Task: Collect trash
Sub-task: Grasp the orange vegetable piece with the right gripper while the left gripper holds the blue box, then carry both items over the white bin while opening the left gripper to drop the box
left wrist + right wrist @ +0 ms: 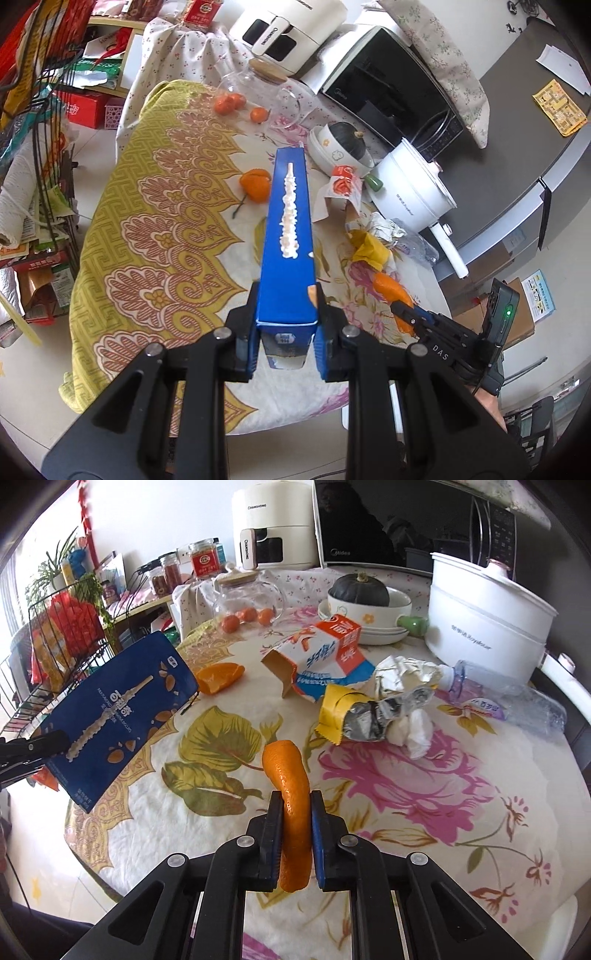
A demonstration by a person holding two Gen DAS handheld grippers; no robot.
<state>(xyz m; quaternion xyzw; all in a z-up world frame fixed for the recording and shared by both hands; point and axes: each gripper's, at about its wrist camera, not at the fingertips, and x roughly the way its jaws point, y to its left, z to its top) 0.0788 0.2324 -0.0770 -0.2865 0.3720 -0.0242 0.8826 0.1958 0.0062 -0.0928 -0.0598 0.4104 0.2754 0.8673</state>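
The left gripper [286, 328] is clamped on one end of a long blue box [286, 236], and the box sticks out over the table [147, 221]. The right gripper [297, 834] is squeezed tight on a curl of orange peel [290, 786], and the peel looks lifted just off the cloth.

The peel is soft and bendy, and very light. It can flop or slip, so a pinch in its thick middle is best (that is where the pads sit now). The box is light and stiff, but it would crush if squeezed too hard. Holding it by the end lets it wag a bit.

More trash lies on the table: a torn milk carton [325, 653], a yellow wrapper [340, 709], crumpled paper [402, 675], a squashed plastic bottle [506, 701] and another orange peel [219, 675]. The bottle is smooth and may slide, so its neck looks like the best place to grab.
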